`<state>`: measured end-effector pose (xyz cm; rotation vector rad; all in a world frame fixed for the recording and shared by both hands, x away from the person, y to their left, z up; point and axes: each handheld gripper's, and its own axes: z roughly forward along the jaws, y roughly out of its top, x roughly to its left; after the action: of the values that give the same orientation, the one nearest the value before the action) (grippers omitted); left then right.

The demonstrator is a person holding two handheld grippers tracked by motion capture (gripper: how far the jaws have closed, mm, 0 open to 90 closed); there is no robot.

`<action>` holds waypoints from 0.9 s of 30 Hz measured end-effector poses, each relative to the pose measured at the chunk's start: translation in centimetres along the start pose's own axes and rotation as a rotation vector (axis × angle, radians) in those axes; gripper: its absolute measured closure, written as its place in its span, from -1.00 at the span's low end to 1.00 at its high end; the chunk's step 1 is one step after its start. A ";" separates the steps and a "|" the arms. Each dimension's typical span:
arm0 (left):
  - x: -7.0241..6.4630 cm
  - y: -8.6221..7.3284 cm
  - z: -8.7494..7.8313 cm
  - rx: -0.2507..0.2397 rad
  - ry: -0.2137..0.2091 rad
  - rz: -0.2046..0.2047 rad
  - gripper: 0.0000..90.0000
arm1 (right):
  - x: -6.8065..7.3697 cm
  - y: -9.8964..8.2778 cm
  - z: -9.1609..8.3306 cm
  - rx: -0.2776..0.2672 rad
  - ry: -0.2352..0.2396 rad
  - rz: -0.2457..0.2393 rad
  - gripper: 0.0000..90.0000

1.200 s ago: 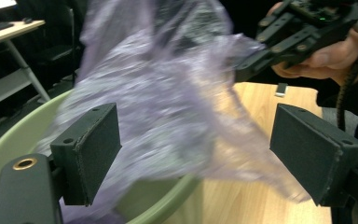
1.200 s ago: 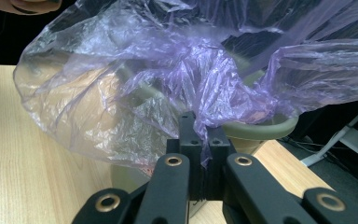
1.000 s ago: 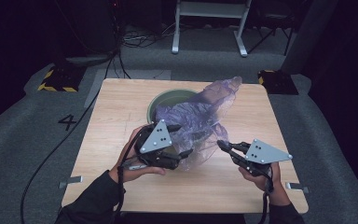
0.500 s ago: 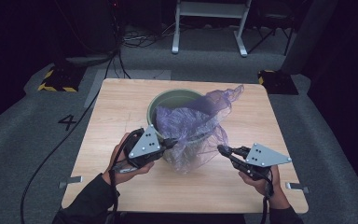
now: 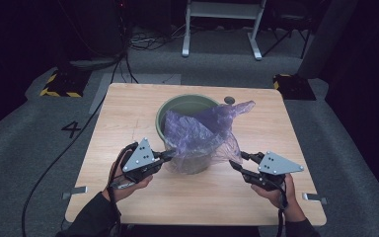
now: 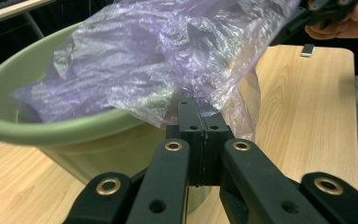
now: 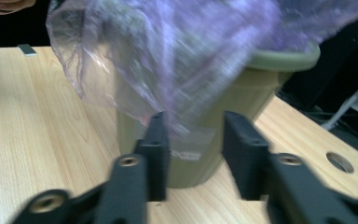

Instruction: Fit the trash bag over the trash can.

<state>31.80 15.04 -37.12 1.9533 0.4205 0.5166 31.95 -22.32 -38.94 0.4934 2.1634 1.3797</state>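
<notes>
The left tongs (image 5: 170, 155) are pressed together, pinching the edge of the purple plastic bag (image 5: 202, 133). The right tongs (image 5: 236, 161), just opened, stand spread beside it. The bag drapes over the green bin (image 5: 185, 104) on the tabletop (image 5: 128, 108).

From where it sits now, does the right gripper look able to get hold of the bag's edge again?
Probably yes: the right gripper, jaws just opened, sits beside the purple bag, whose loose edge hangs close ahead of its pads with nothing between.
</notes>
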 end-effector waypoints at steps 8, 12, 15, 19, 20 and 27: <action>0.3 -0.8 0.3 0.005 -0.003 -0.014 1.00 | -0.9 -1.0 -1.0 0.031 -0.028 0.064 -0.39; 0.4 -1.0 0.4 0.008 -0.003 -0.012 0.99 | -1.4 -1.9 -1.7 0.046 -0.031 0.097 -0.43; 0.5 -1.2 0.5 0.013 -0.005 -0.020 0.99 | -2.0 -1.8 -2.5 0.013 -0.027 0.122 -0.43; 0.6 -1.4 0.8 0.015 -0.009 -0.023 0.99 | -2.4 0.1 -3.2 -0.038 -0.038 0.131 -0.42; 0.6 -1.4 0.8 0.016 -0.009 -0.024 0.99 | -2.4 0.9 -3.2 -0.048 -0.037 0.120 -0.42; 0.8 -1.6 1.1 0.020 -0.002 -0.026 0.99 | -1.4 5.2 -1.4 -0.053 -0.019 0.071 -0.39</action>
<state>32.94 15.30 -38.87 1.9650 0.4509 0.4950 32.34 -21.95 -33.35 0.5655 2.1071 1.4601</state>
